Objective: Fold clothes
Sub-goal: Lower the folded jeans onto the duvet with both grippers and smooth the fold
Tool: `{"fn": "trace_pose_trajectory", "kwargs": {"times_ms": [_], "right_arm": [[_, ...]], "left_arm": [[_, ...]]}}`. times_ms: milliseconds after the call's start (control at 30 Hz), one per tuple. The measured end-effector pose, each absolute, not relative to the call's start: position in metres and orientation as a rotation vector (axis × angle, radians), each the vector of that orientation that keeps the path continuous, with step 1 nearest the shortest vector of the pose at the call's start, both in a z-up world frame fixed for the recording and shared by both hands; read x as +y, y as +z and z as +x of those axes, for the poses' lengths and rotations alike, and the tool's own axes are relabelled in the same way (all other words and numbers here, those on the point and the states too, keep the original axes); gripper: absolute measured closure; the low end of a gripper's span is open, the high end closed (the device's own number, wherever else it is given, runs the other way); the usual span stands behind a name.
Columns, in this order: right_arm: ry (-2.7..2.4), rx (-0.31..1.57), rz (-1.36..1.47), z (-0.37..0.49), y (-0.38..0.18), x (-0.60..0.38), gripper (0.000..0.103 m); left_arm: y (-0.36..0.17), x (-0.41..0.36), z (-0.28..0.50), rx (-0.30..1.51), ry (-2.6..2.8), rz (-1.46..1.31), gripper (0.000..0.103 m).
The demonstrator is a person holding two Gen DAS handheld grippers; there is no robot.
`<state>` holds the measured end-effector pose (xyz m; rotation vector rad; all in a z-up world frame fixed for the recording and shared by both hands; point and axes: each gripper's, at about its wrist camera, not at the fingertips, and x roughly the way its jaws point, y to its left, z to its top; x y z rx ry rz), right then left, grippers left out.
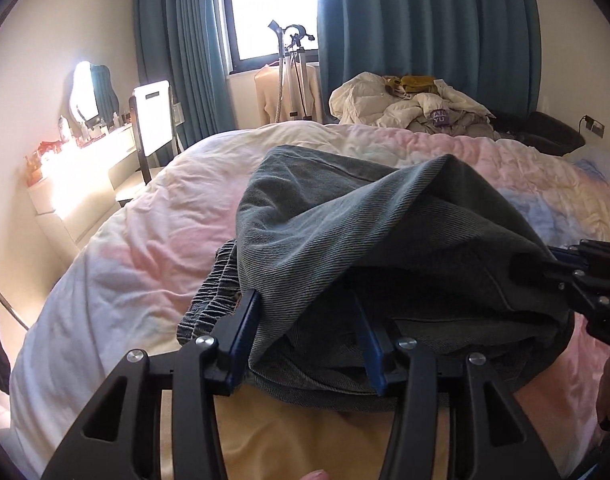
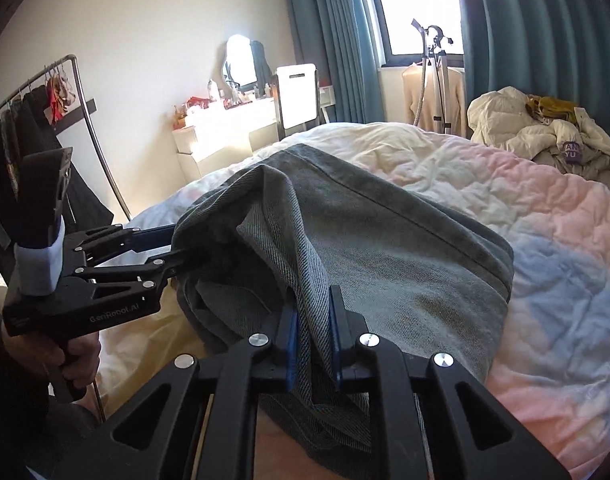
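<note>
A pair of grey-green denim trousers lies folded over in a thick bundle on the bed, its elastic waistband poking out at the left. In the left wrist view my left gripper stands open, its blue-padded fingers wide apart with the near edge of the bundle loose between them. The right wrist view shows my right gripper shut on a raised fold of the trousers. The left gripper reaches into the bundle from the left, held by a hand. The right gripper enters the left wrist view at the right edge.
The bed carries a pastel pink, white and blue quilt. A heap of pale clothes lies at its far side. Behind stand a garment steamer, a chair, a dresser with mirror, teal curtains and a clothes rack.
</note>
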<state>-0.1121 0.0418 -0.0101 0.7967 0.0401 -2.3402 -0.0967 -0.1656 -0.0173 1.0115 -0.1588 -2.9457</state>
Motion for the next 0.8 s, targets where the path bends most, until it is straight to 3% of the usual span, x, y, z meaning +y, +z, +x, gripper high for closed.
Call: {"fn": "trace_pose_trajectory", "kwargs": {"times_ms": [133, 267, 367, 467, 633, 800], "right_arm": [[-2.338, 0.028, 0.767, -0.105, -0.002, 0.047, 0.091], [-2.33, 0.035, 0.766, -0.102, -0.004, 0.047, 0.091], [-2.32, 0.055, 0.782, -0.1, -0.011, 0.043, 0.091], [-2.323, 0.137, 0.774, -0.093, -0.018, 0.033, 0.09], [-2.29, 0.241, 0.786, -0.086, -0.037, 0.02, 0.081], [-2.28, 0.243, 0.782, -0.082, -0.042, 0.016, 0.08]], "left_arm": [[-0.023, -0.167, -0.104, -0.188, -2.86, 1.026, 0.055], [-0.03, -0.184, -0.114, -0.068, -2.792, 1.082, 0.055], [-0.035, -0.21, -0.121, 0.147, -2.732, 1.11, 0.055], [-0.039, -0.243, -0.119, 0.491, -2.71, 1.092, 0.055], [-0.055, -0.282, -0.115, 1.006, -2.633, 1.102, 0.055], [-0.056, -0.288, -0.114, 1.138, -2.64, 1.057, 0.055]]}}
